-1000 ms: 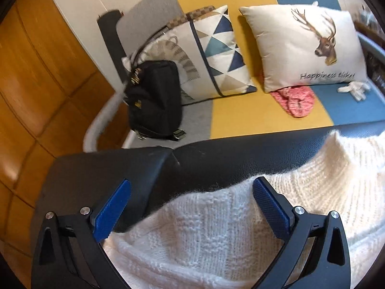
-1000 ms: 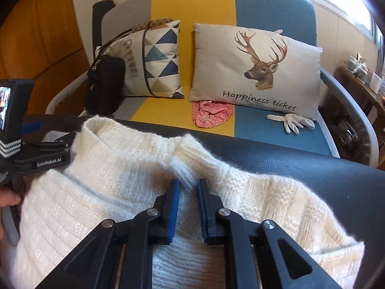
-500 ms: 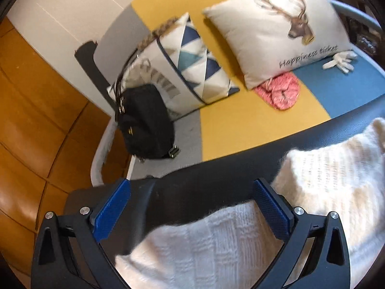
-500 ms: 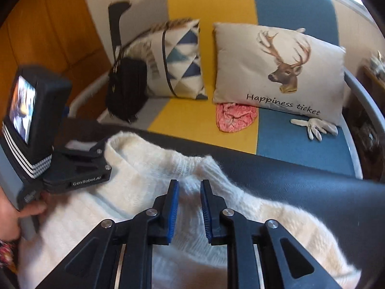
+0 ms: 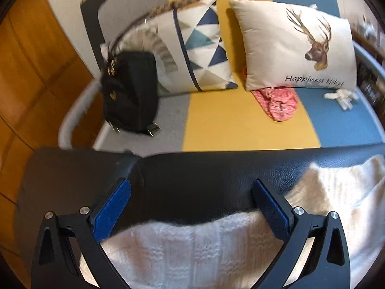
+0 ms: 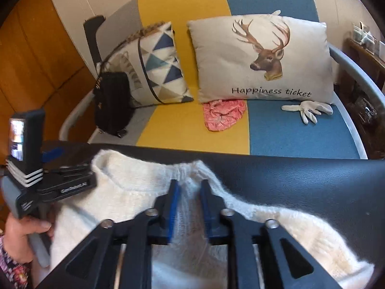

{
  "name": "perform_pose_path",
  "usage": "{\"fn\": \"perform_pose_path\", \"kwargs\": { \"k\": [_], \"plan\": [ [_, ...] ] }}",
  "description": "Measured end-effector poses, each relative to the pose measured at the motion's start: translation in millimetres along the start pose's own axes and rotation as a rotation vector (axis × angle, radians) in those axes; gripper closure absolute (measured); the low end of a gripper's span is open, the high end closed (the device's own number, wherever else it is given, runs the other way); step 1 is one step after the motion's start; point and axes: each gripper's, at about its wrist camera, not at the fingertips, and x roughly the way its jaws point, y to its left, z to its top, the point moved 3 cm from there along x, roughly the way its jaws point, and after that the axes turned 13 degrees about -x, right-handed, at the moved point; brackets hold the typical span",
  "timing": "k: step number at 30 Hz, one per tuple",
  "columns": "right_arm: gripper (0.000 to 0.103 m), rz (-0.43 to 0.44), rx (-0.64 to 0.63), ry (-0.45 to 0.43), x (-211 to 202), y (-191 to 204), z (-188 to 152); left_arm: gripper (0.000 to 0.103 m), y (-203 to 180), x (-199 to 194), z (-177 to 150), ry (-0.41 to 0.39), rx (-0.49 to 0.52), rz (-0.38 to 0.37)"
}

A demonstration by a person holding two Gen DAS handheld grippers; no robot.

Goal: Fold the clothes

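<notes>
The right gripper is opening; a raised ridge of the sweater is standing between its blue pads, and a narrow gap is showing beside each pad, so the knit is being let go rather than pinched. The ridge is sitting near the far edge of the garment, which suggests a fold has just been laid there and the release is meant to leave it flat.

The left gripper is standing wide open and holding nothing. Its pads are hovering over the near left edge of the sweater, with bare table between the tips. It appears parked clear of the fold. A hand is gripping its handle at the left of the right wrist view.

The sweater is lying on the black table, bunched and only partly folded. Judged from this, further folds are outstanding.

Beyond the table, a sofa is carrying two cushions, a black bag, a pink cloth and a white glove, all well apart from the work.
</notes>
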Motion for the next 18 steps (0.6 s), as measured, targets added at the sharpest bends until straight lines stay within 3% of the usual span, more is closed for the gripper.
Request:
{"fn": "perform_pose_path", "kwargs": {
  "k": [2, 5, 10, 12, 15, 18],
  "plan": [
    [0.078, 0.004, -0.048, -0.049, -21.6, 11.1, 1.0, 0.000, 19.5, -13.0, 5.1, -0.047, -0.065, -0.026],
    [0.079, -0.001, -0.138, 0.011, -21.0, 31.8, -4.8, 0.000, 41.8, -23.1, 4.8, -0.072, -0.139, -0.007],
    [0.088, -0.009, -0.143, 0.101, 8.9, 41.6, -16.6, 0.000, 18.8, -2.7, -13.0, 0.009, -0.010, 0.029],
    [0.094, -0.029, -0.112, 0.088, 11.6, 34.2, -17.7, 0.000, 15.5, -2.9, -17.0, -0.038, 0.012, 0.056],
    [0.094, -0.021, -0.056, 0.088, 9.7, 29.3, -15.1, 0.000, 20.1, -9.9, -18.4, -0.070, 0.023, 0.070],
    [0.089, 0.044, -0.090, 0.014, -1.2, 47.2, 0.9, 0.000, 28.8, -20.8, -19.9, -0.110, 0.036, 0.104]
  ]
}}
